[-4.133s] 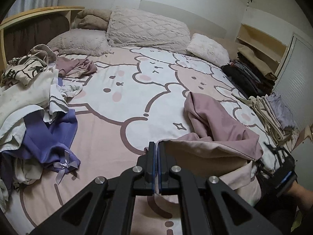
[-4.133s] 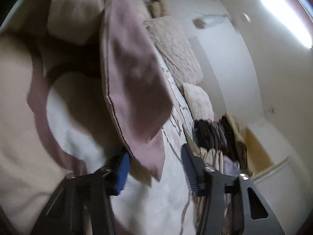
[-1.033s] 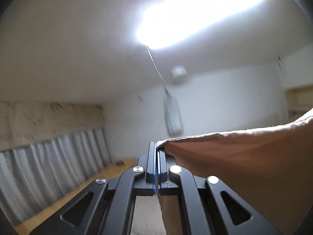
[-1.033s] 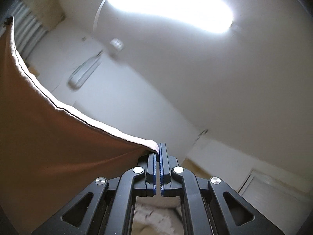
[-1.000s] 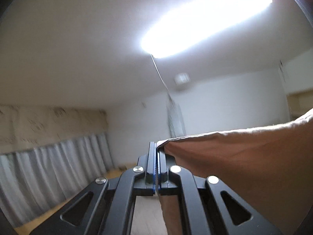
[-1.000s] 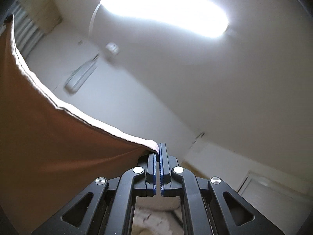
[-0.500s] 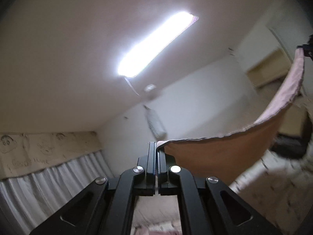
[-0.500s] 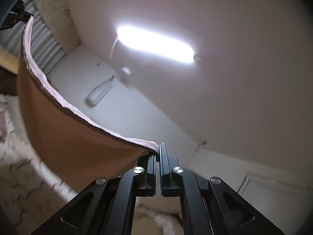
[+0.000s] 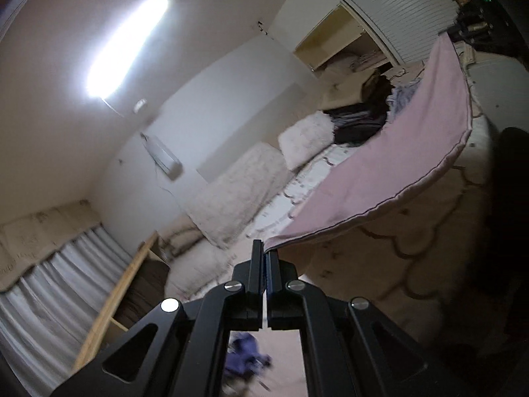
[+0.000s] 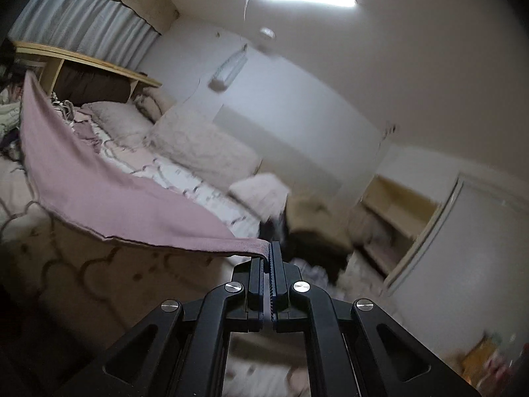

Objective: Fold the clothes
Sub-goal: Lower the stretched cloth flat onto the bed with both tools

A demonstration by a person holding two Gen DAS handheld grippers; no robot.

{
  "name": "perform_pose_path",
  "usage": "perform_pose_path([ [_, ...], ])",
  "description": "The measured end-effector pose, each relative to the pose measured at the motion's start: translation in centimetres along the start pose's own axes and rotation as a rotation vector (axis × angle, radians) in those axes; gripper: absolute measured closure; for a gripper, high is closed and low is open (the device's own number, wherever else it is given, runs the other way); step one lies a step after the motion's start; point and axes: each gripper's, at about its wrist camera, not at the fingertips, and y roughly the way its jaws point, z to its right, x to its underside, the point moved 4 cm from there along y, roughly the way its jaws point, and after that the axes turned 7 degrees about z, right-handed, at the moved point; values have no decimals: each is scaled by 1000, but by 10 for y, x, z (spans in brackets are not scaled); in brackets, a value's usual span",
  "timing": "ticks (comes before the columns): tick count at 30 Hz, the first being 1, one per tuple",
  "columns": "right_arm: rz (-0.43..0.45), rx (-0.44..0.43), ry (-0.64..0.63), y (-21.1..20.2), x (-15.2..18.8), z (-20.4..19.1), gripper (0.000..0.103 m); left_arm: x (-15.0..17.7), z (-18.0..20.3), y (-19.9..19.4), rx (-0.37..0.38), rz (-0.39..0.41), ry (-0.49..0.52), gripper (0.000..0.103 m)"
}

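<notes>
Both tongs, left gripper and right gripper, are clamped on corners of the pink garment, which has been swung down from ceiling height toward the bed, likely for spreading flat.

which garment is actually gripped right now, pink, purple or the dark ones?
The pink garment: left gripper and right gripper each pinch a corner. The purple garment and dark pile lie on the bed.

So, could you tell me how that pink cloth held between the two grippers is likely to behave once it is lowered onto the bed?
The pink cloth looks floppy: it sags in a curve between the left gripper and the right gripper. It seems light, since small corner pinches carry it. It will probably drape and wrinkle on the bed rather than lie flat.
</notes>
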Motion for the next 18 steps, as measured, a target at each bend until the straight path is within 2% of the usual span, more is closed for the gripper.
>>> perform_pose_path([
  [2,-38,-13,33,-17,17,5,101,4,10,-9,18,-19,-14,101],
  [4,-84,-33,61,-1,32,-10,101,4,16,-15,31,-39,-22,101],
  [8,-157,-87,91,7,61,-26,101,17,24,-7,58,-96,-53,101],
  [10,-186,-112,96,24,70,-33,101,27,26,11,74,-127,-41,101],
  [14,-234,-156,103,84,77,-43,101,40,33,54,122,-201,-45,101],
  [18,-282,-199,109,144,84,-53,101,57,28,119,151,-280,-121,101],
])
